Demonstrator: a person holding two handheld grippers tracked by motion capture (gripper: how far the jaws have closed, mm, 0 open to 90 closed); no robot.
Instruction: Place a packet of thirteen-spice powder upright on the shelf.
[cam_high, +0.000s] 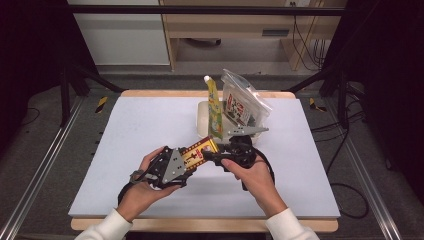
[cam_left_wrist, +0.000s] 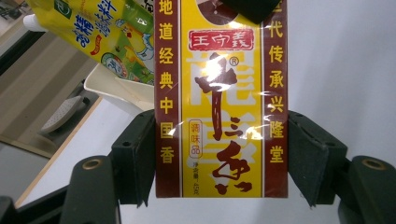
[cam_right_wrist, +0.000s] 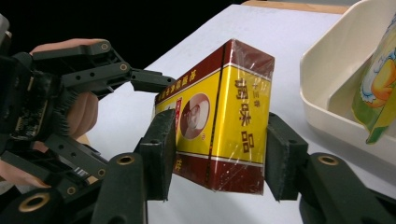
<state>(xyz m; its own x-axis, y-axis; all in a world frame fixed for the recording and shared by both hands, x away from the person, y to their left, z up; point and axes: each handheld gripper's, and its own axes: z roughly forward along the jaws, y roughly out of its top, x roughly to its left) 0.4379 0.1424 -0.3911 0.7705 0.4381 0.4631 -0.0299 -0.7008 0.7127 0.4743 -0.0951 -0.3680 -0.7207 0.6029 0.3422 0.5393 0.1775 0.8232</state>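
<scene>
Centrally, glossy film-wrapped rectangular box (cam_high: 199, 151) clamped in left hand-held gripper (cam_left_wrist: 219, 158), right hand-held gripper (cam_right_wrist: 219, 158) closing around its end.

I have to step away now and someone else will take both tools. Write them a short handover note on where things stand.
Left tool: shut on the yellow and maroon box, pads on its two long edges, held above the table.
Right tool: jaws around the box's other end; the left pad touches, the right looks slightly off.
Cream bin behind holds a yellow pouch and a clear bag, both upright.
Done: box lifted, handover begun.
Left, probably: finish the right grip, release the left, place the box, likely in the bin.
</scene>
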